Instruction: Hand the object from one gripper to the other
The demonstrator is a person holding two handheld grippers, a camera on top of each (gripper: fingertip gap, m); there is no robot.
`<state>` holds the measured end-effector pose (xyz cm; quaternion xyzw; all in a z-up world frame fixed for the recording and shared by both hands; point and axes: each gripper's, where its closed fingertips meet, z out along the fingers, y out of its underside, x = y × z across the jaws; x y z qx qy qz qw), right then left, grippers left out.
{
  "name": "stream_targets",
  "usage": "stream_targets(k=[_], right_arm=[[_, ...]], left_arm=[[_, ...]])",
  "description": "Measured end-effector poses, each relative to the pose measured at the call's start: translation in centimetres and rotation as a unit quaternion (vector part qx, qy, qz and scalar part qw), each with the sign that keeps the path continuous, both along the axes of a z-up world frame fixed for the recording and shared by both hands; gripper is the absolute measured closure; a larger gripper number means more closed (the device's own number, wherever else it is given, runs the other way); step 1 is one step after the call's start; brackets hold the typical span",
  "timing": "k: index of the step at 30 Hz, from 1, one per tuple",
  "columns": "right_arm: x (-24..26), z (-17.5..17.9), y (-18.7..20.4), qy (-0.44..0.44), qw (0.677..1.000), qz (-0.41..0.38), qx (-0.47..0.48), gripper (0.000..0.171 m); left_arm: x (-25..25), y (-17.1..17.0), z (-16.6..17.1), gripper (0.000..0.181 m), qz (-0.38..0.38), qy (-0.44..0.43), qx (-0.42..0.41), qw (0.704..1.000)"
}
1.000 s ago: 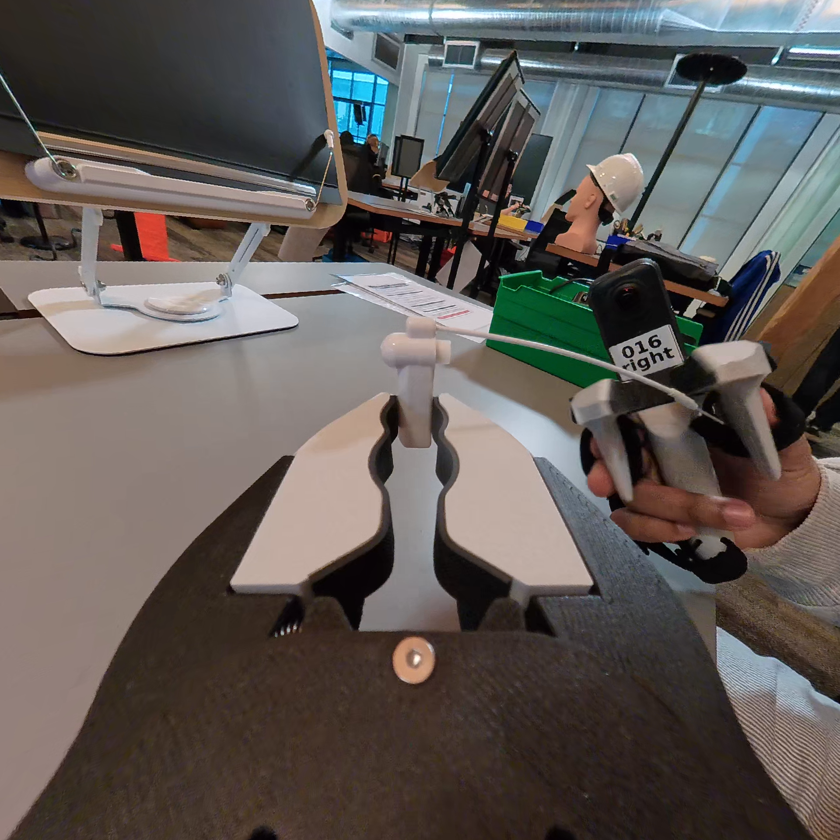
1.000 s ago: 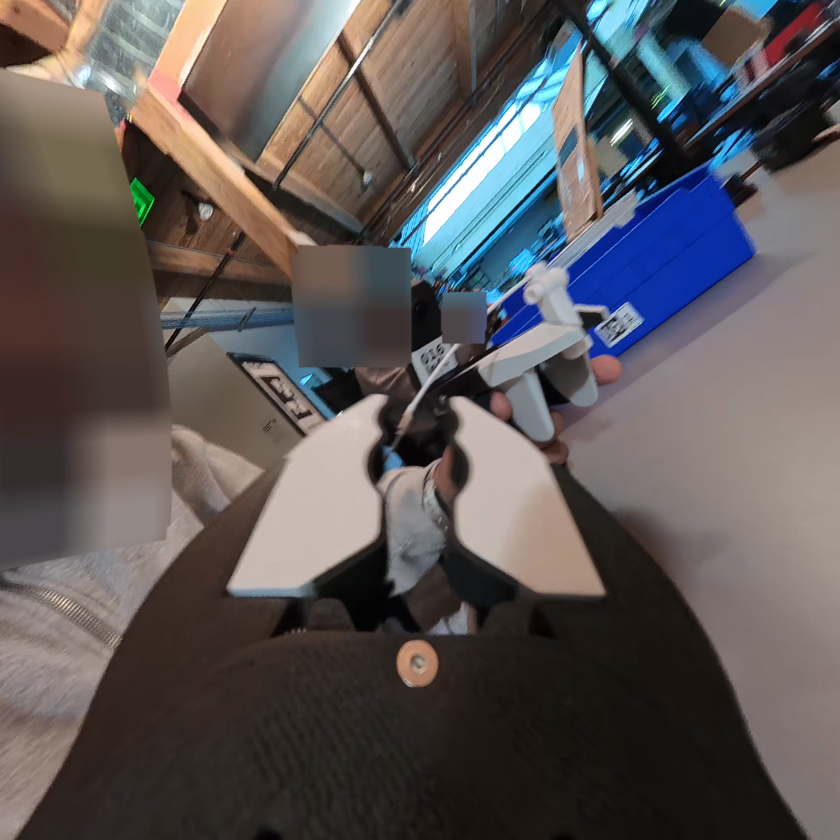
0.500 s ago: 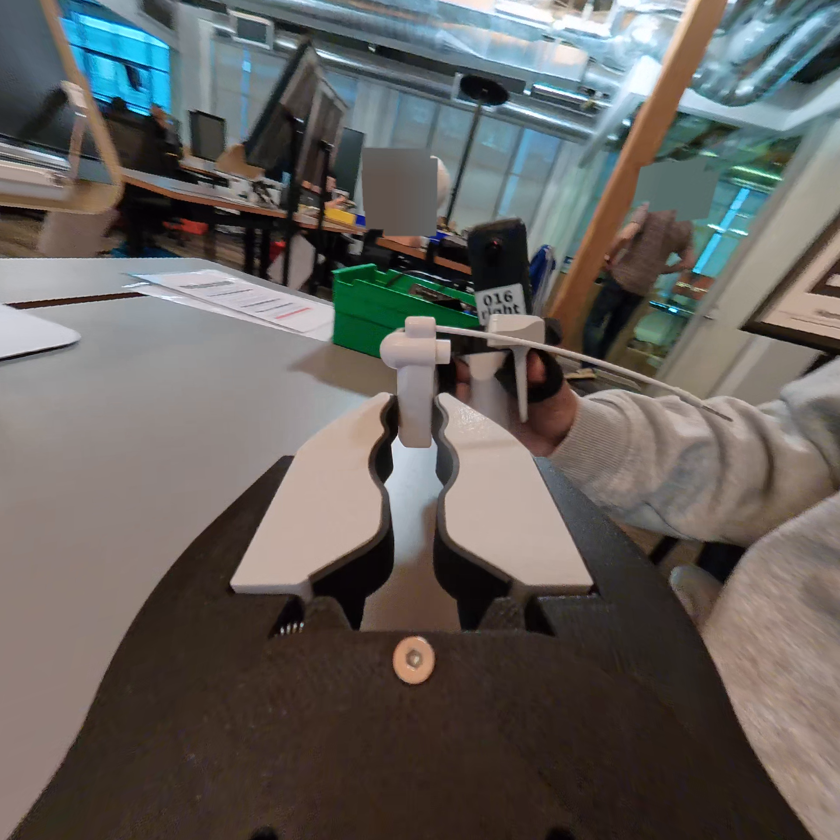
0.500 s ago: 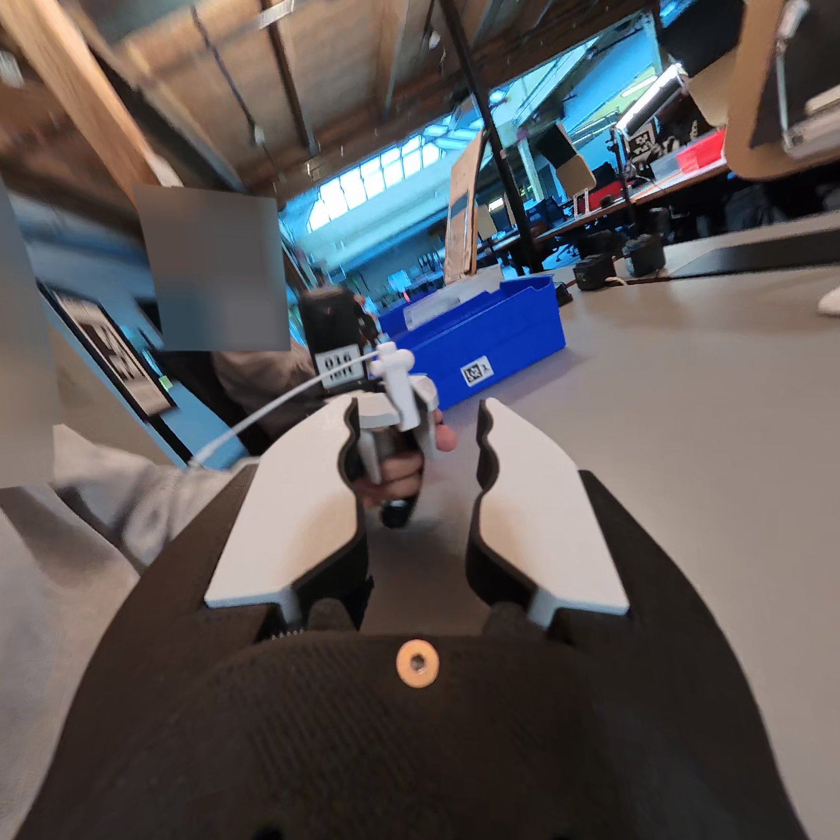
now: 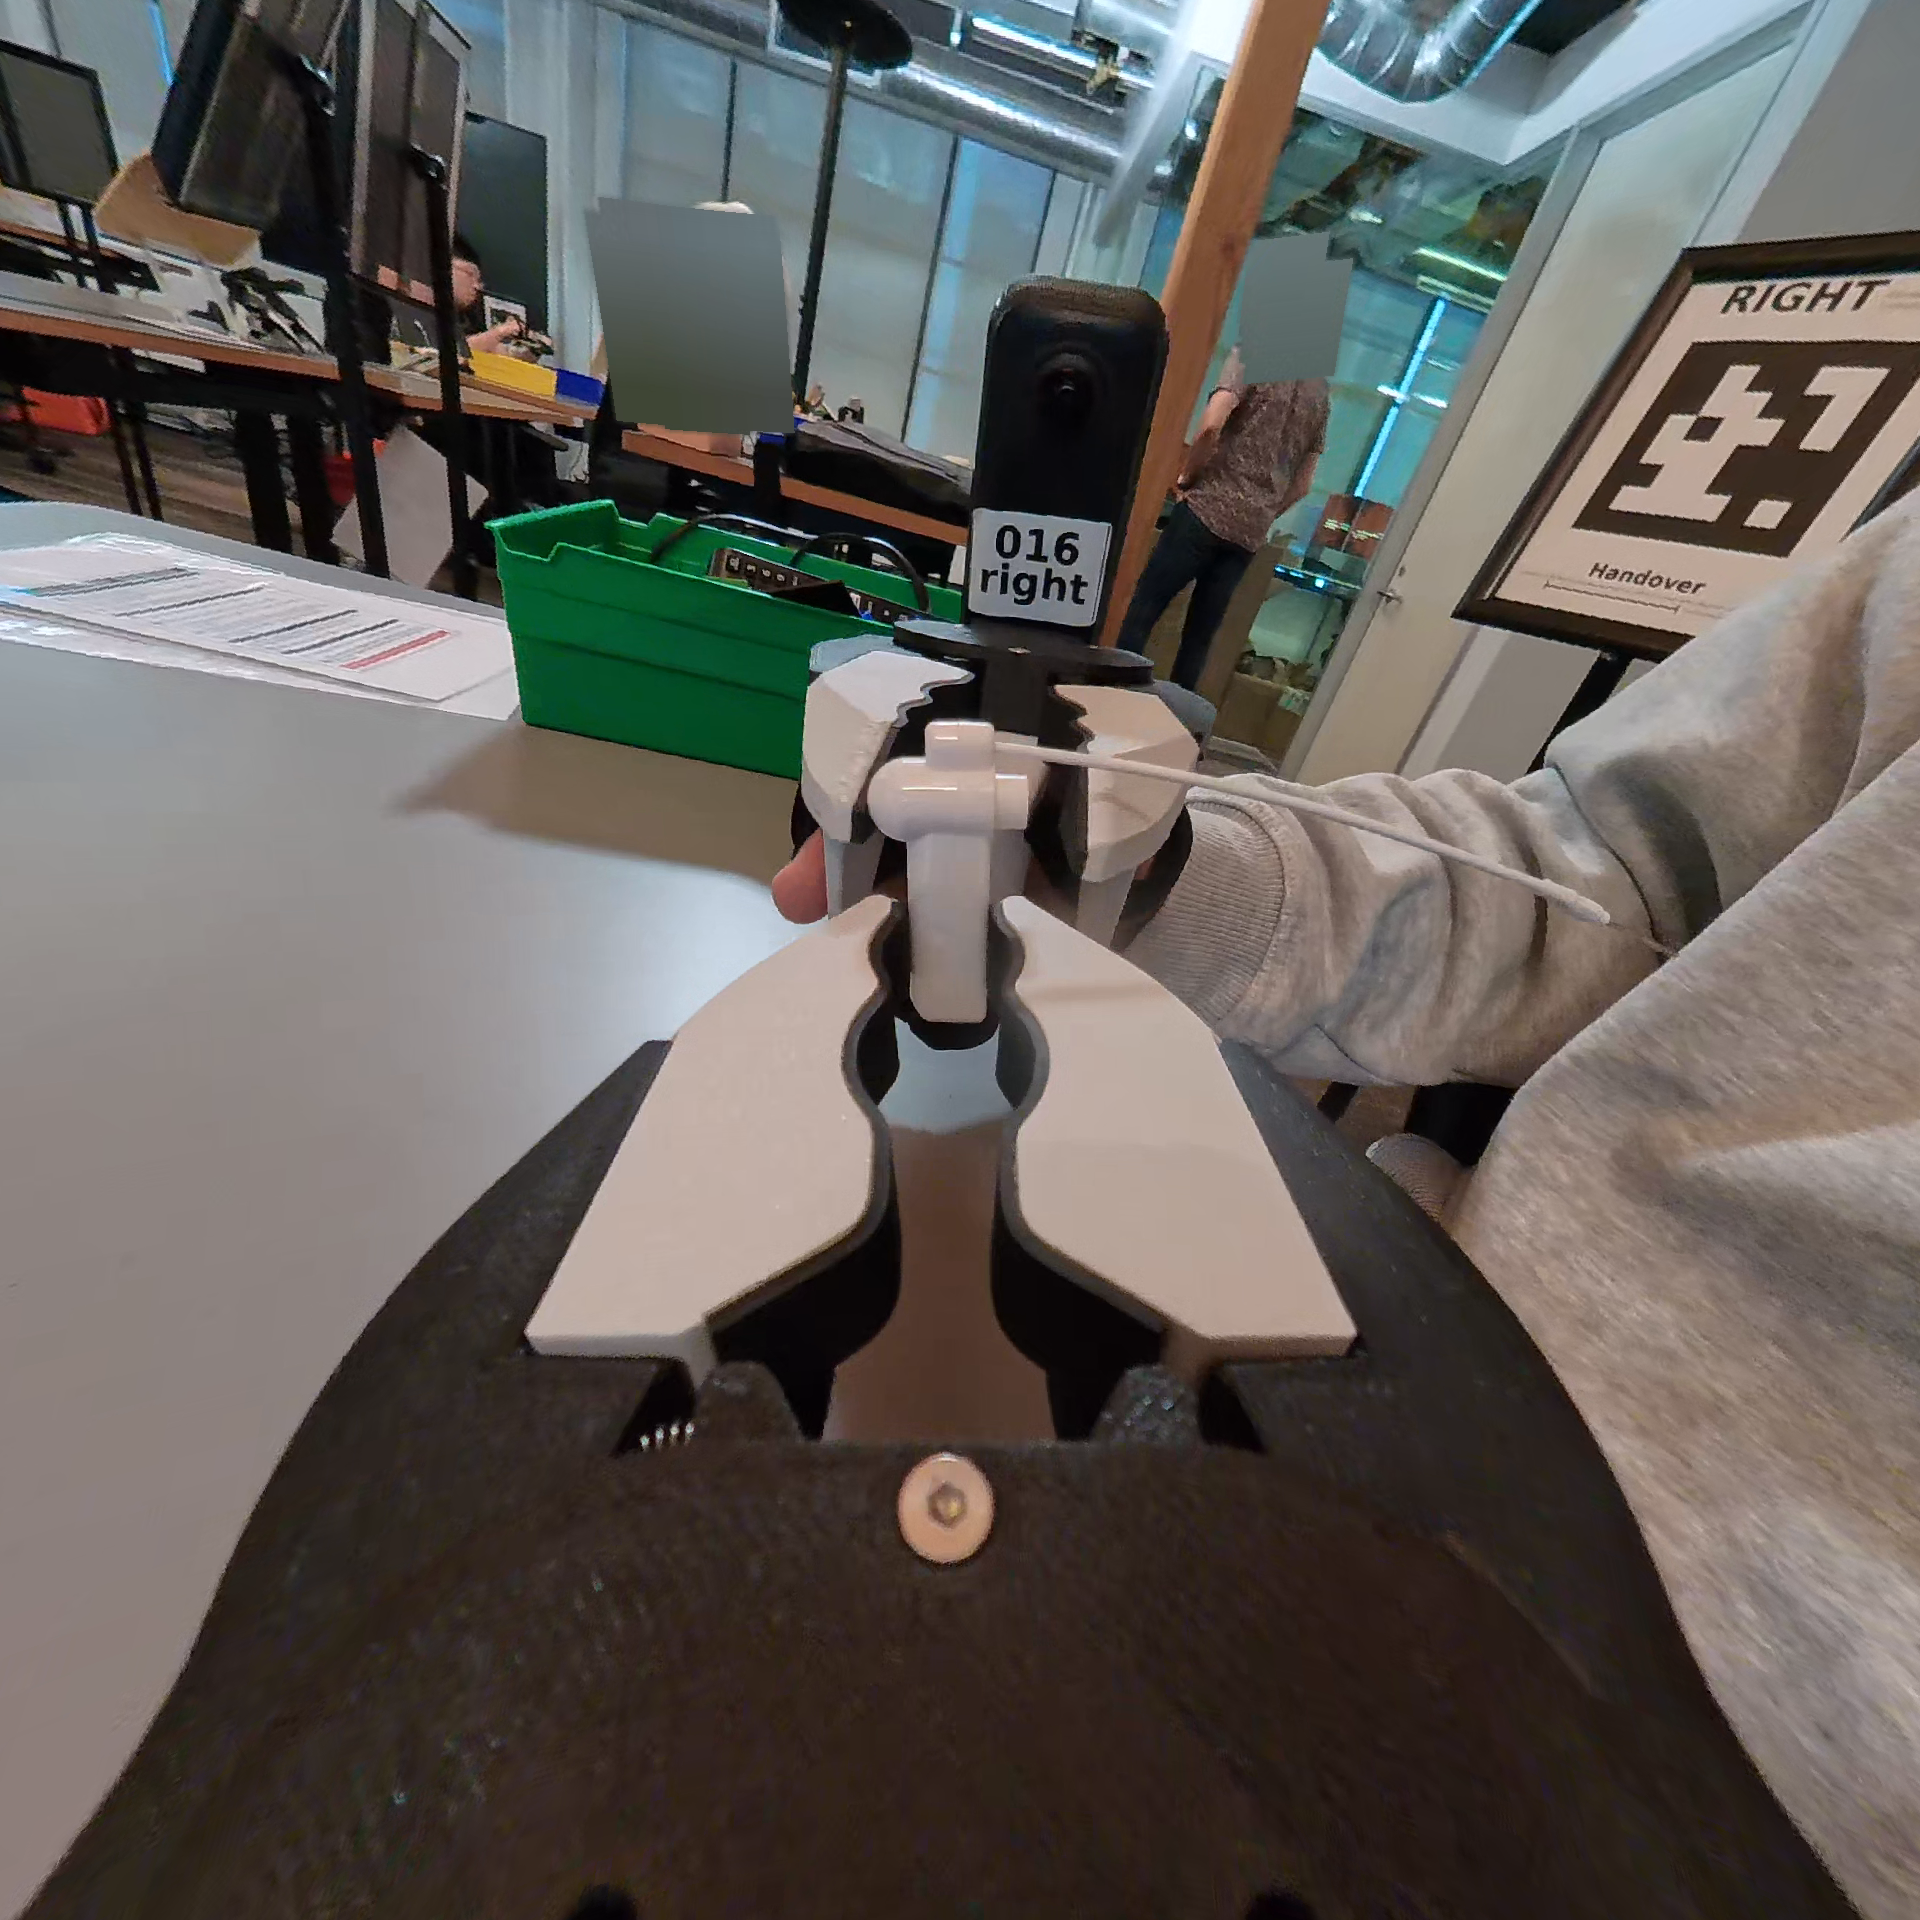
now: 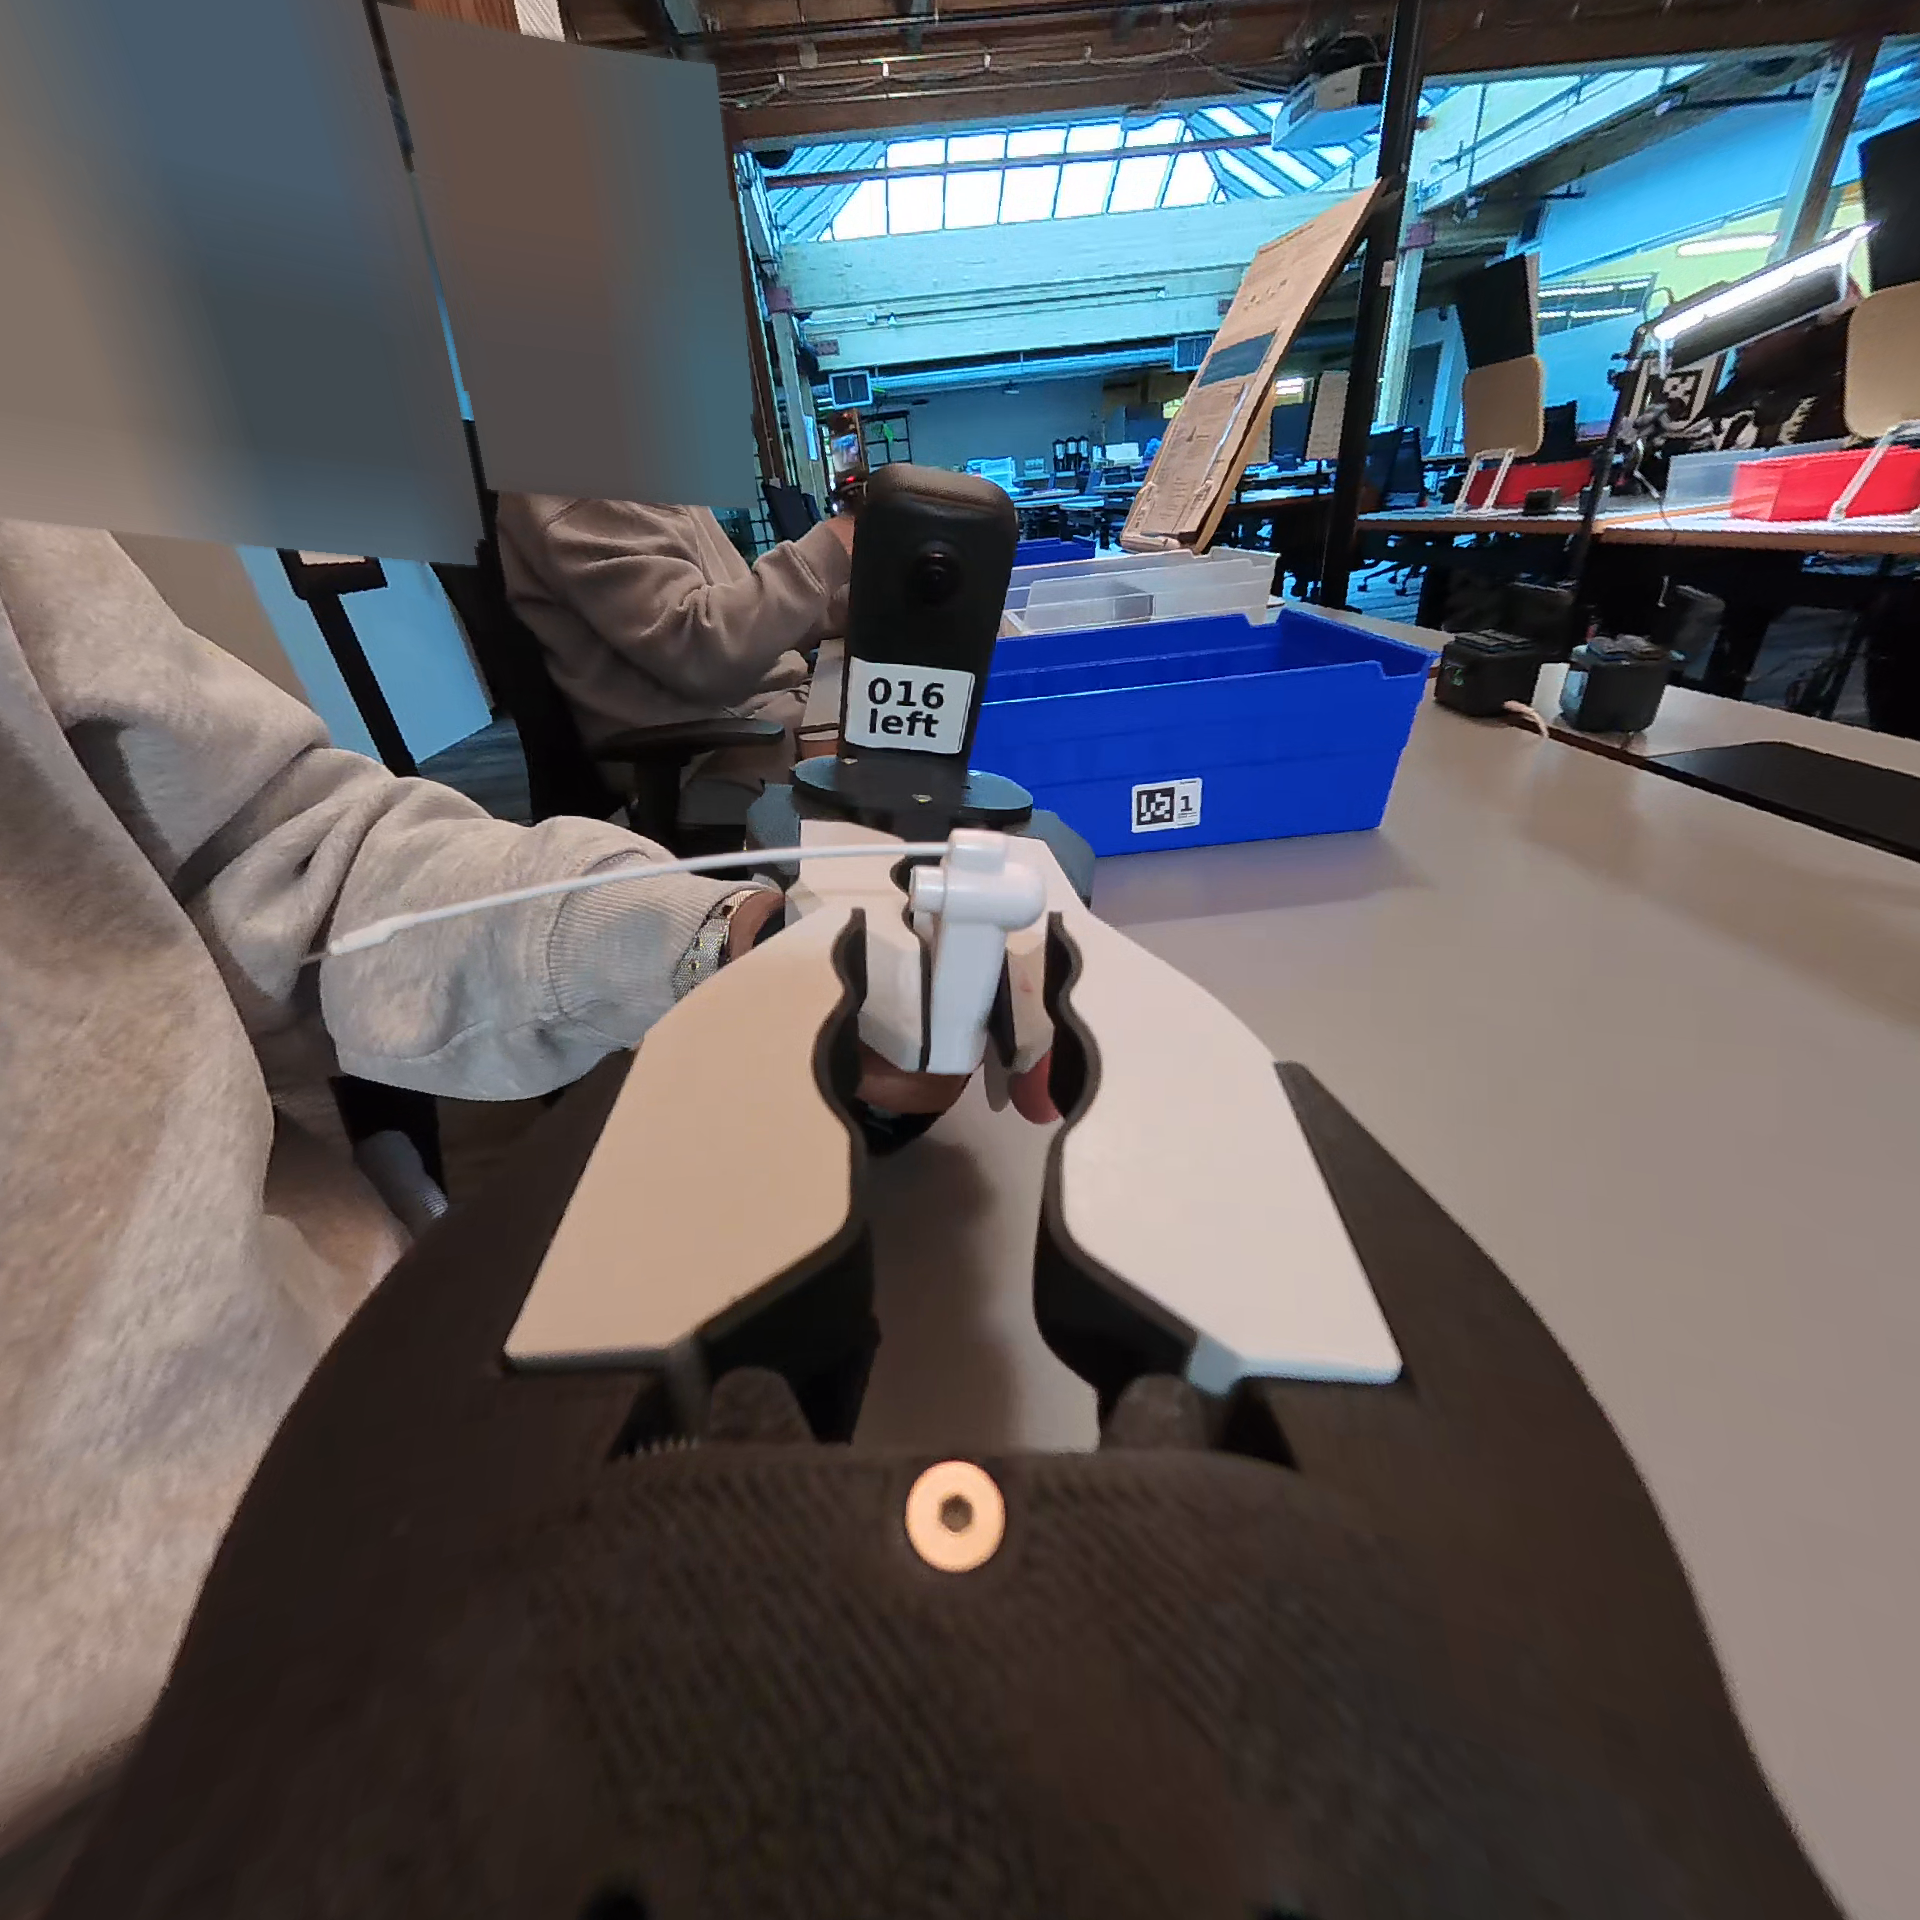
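Observation:
The object is a small white plastic T-shaped piece (image 5: 943, 831) with a thin white cord running off to one side. My left gripper (image 5: 945, 935) is shut on its lower stem and holds it upright above the grey table (image 5: 312, 935). My right gripper (image 6: 954, 935) faces the left one, open. Its fingers stand on either side of the piece (image 6: 964, 966) with a gap on each side. In the left wrist view the right gripper (image 5: 987, 769) sits just behind the piece. In the right wrist view the left gripper (image 6: 951, 1039) is behind it.
A green bin (image 5: 644, 644) and papers (image 5: 239, 623) are at the table's far edge. A blue bin (image 6: 1195, 727) and black devices (image 6: 1496, 675) stand on the other side. A framed marker sign (image 5: 1714, 436) stands to the right. My grey sleeves (image 6: 468, 966) cross the near space. My two grippers' fingertips are within a few centimetres of each other.
My right gripper opened, swung round to face the left one and moved in until its fingers flank the piece, with the jaws narrower than half a second ago. The left gripper turned right, still holding the piece.

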<state>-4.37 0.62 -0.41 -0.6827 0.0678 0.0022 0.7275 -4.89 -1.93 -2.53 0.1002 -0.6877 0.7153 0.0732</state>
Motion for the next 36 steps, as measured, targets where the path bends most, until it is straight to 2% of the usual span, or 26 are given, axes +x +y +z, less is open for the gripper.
stream_targets(k=[6,14,16,18,22,25,28,36], right_arm=[[0.1,0.4,-0.2,0.014,1.0,-0.002,0.013,0.146],[0.3,0.3,-0.4,0.016,1.0,-0.006,0.005,0.146],[0.5,0.2,-0.5,0.016,1.0,-0.014,0.004,0.146],[0.8,0.2,-0.7,0.017,1.0,-0.024,0.003,0.147],[1.8,0.1,-1.2,0.029,0.998,-0.05,0.004,0.147],[3.0,-0.3,-1.9,0.075,0.994,-0.074,0.007,0.147],[4.2,-0.9,-2.5,0.16,0.983,-0.086,0.022,0.147],[4.7,-3.7,-2.1,0.33,0.942,-0.059,0.005,0.147]], left_arm=[[-0.4,-0.3,-0.3,0.168,-0.01,-0.004,0.009,1.0],[-0.2,-0.4,-0.3,0.168,-0.003,0.002,0.01,1.0],[0.2,-0.5,-0.4,0.149,0.011,0.007,0.01,1.0],[0.5,-0.4,-0.4,0.138,0.02,0.011,0.008,1.0],[1.6,0.0,0.0,0.133,0.059,0.008,-0.001,0.998],[2.5,0.6,0.4,0.134,0.11,-0.03,0.001,0.994],[2.7,0.7,0.8,0.137,0.144,-0.081,0.013,0.986],[1.4,0.0,1.5,0.159,0.172,-0.19,0.035,0.966]])
